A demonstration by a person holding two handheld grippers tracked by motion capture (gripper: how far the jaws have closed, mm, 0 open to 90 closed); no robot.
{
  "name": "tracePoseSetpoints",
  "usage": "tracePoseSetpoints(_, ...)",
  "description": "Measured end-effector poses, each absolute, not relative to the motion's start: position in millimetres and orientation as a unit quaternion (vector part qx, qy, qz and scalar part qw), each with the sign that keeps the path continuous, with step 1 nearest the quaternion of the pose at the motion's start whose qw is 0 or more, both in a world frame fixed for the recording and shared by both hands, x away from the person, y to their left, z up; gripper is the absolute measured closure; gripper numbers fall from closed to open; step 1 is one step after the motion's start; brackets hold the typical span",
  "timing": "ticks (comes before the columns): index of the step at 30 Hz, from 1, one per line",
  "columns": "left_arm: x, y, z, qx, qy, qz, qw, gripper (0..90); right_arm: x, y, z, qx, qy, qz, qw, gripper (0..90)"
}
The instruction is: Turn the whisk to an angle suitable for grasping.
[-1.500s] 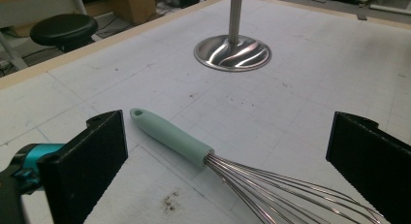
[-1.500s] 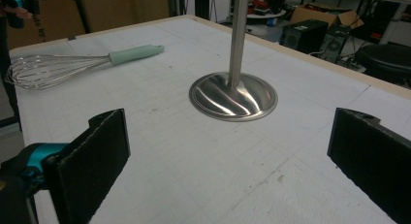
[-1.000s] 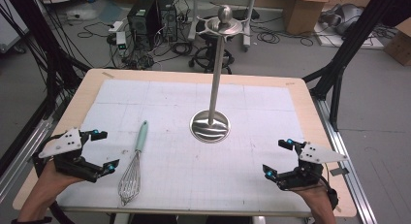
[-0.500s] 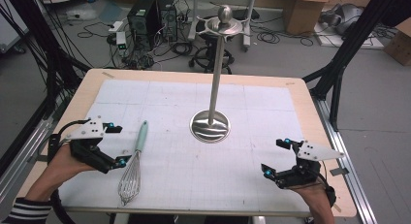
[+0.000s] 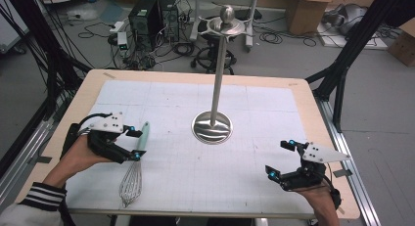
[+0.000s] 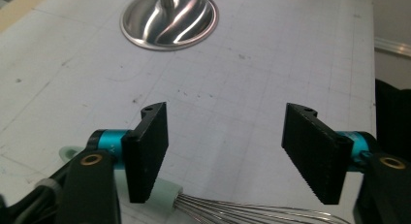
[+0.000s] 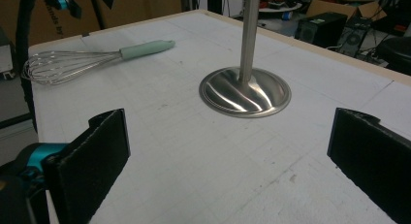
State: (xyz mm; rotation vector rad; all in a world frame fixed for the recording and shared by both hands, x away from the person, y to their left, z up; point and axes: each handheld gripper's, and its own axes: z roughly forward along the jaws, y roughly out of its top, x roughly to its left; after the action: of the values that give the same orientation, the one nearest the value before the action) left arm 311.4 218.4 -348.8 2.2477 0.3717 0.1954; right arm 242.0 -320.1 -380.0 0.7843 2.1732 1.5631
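- Your left hand-held gripper [image 5: 136, 144] hangs over the whisk [image 5: 133, 174] with its jaws spread wide and nothing between them. In the left gripper view 1 jaw sits right by the mint handle where the wires start.
- Your right hand-held gripper [image 5: 279, 160] is released too, jaws far apart and empty, low over the near right part of the counter [image 5: 313, 118], well apart from the whisk.
- The whisk lies flat on the white mat at the near left. Its handle [image 5: 143, 134] points away from you and its wire balloon points toward the counter's near edge.
- It looks light. The wires will likely spring and slip under the pads, so I'd close across the stiff handle, near its middle. The smooth, round handle may roll as the jaws meet.
- The steel stand [image 5: 212, 127] rises from a round base at the middle of the mat, a tall post with a knobbed top. It seems top-heavy, so swing wide of the post.
- Nothing lies between the left jaws and the handle. Cables, boxes and computers sit on the floor beyond the counter, out of your way.
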Motion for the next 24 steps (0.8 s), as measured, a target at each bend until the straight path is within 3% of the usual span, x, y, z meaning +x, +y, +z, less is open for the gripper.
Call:
tracePoseSetpoints(7, 320.8, 207.7, -362.9, 0.916, 0.131, 0.071, 0.373, 50.8, 242.0, -320.3, -379.7, 0.274, 0.766, 0.554, 0.175, 0.4)
tracePoseSetpoints(8, 322.0, 206.3, -364.8, 0.918, 0.131, 0.069, 0.368, 57.0, 241.4, -320.2, -379.4, 0.276, 0.766, 0.555, 0.173, 0.4)
tracePoseSetpoints(19, 332.1, 197.6, -379.3, 0.938, 0.128, 0.035, 0.319, 86.1, 241.5, -320.5, -379.6, 0.275, 0.766, 0.556, 0.171, 0.4)
tracePoseSetpoints(24, 333.6, 195.6, -383.3, 0.945, 0.126, 0.027, 0.299, 89.7, 241.8, -320.3, -379.9, 0.275, 0.767, 0.555, 0.169, 0.4)
